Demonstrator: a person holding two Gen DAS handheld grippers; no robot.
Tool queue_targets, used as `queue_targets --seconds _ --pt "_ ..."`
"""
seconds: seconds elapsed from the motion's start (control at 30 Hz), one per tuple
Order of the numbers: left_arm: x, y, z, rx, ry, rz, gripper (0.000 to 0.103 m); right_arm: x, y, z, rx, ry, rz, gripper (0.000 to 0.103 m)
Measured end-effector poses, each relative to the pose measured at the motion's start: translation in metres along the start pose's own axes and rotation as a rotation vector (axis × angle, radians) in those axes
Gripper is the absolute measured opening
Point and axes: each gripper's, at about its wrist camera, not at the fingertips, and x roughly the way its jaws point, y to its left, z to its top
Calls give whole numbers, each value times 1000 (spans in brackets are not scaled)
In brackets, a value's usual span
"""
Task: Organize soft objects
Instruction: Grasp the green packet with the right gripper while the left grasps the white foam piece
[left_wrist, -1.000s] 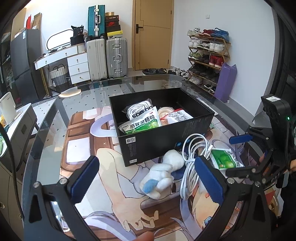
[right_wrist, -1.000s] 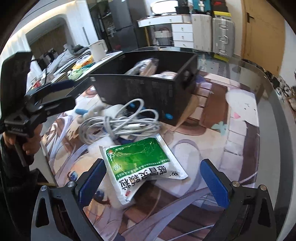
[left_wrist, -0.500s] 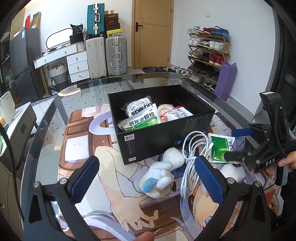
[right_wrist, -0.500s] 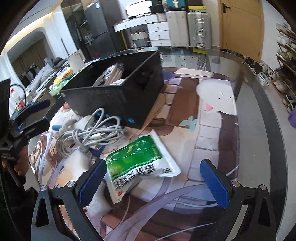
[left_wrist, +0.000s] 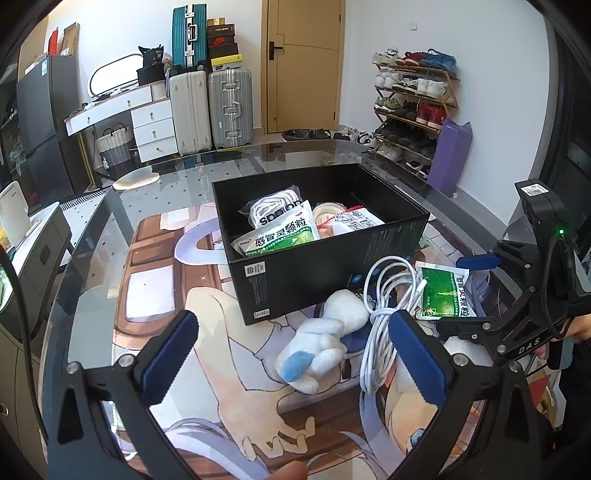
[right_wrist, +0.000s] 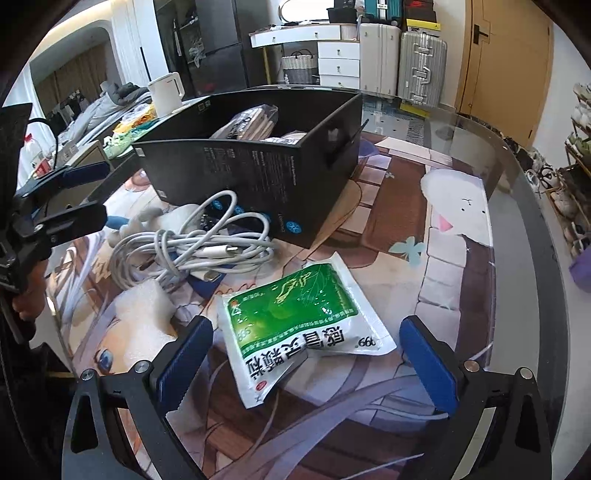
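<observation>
A black box (left_wrist: 332, 266) (right_wrist: 258, 173) on the table holds several packets and a cable bag. In front of it lie a white plush toy (left_wrist: 321, 347), a coiled white cable (left_wrist: 388, 295) (right_wrist: 192, 243), a green medicine packet (left_wrist: 445, 291) (right_wrist: 299, 317) and a white foam piece (right_wrist: 144, 310). My left gripper (left_wrist: 291, 354) is open and empty, just short of the plush toy. My right gripper (right_wrist: 306, 362) is open and empty, its fingers either side of the green packet's near end; it also shows in the left wrist view (left_wrist: 469, 291).
The table (right_wrist: 517, 229) is glass over an anime-print mat, with its curved edge at the right. Suitcases (left_wrist: 210, 107), a white drawer unit (left_wrist: 151, 125) and a shoe rack (left_wrist: 413, 107) stand beyond it. A white kettle (right_wrist: 168, 92) stands on a side counter.
My right gripper has swung back toward the box and the green packet. The left gripper has barely moved.
</observation>
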Motion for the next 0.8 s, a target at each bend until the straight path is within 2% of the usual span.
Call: queue_targets --seconds 0.17,0.33,0.37,0.43,0.47,0.53,0.63,0.8 --pt "1 0 -1 1 4 -3 103 5 3 1 -23 2 -39 102" --pt "2 -1 -2 2 11 -6 103 5 3 1 -31 -14 -30 100" --pt "2 -1 -2 2 12 -6 103 3 4 1 -39 -23 -22 97" --pt "2 -1 -2 2 12 -6 103 0 5 1 -49 -31 -17 83" --pt "3 -1 -2 3 12 -7 103 -1 5 1 -51 -32 -12 80" --pt "3 -1 -2 4 12 -7 103 -4 5 0 -62 -40 -1 68" --pt "3 -1 -2 3 13 -7 103 -6 4 -1 -74 -43 7 56" --pt "2 -2 -2 2 10 -8 103 -8 4 -2 -75 -49 18 50"
